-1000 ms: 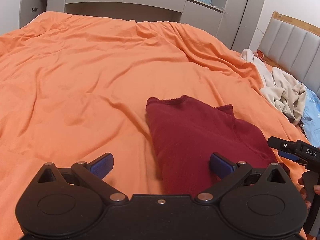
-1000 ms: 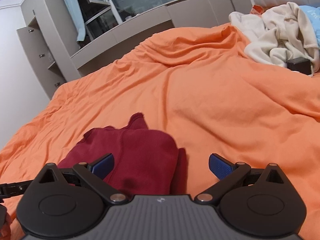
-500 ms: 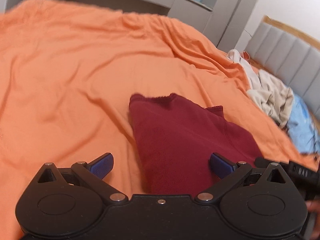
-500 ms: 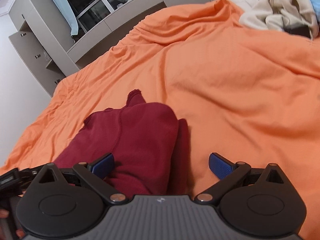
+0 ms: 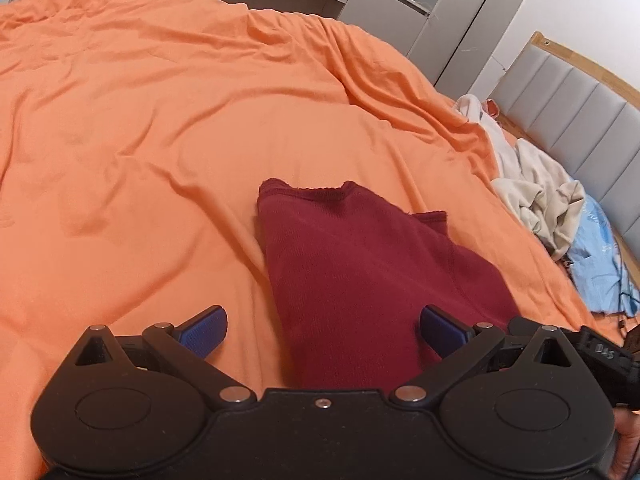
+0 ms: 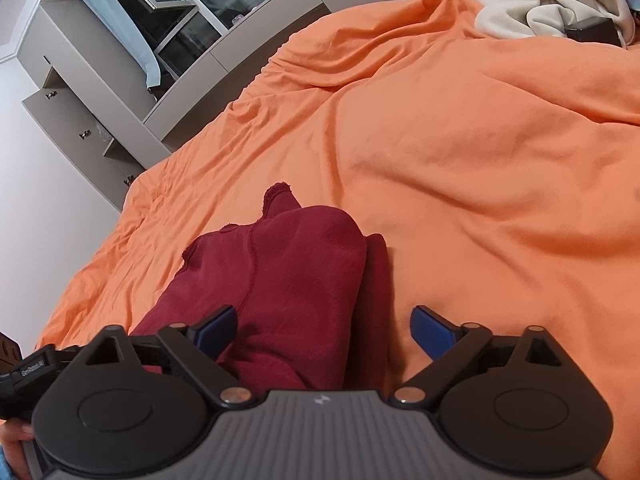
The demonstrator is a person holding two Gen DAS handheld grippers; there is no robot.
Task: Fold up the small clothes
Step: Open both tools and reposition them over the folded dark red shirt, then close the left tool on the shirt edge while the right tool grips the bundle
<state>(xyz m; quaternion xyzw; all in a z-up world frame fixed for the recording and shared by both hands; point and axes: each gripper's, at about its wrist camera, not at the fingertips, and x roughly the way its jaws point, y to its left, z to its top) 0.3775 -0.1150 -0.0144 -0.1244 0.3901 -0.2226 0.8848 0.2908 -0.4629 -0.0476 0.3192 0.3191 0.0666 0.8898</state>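
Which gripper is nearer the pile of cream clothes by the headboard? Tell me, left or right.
Right. The right gripper sits on the side of the dark red garment facing the cream clothes; the left gripper is at the garment's far side.

Plain maroon garment on plain orange bedcover.

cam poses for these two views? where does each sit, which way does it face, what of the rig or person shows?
Left wrist: on the left gripper, angled down across the orange bed cover toward grey cupboards; jaws open over the dark red garment; the other gripper at the right edge.
Right wrist: on the right gripper, angled down toward the window wall; jaws open, just been closing slightly, garment between them unpinched; a hand at bottom left.
Shared: garment, cover, pale clothes pile.
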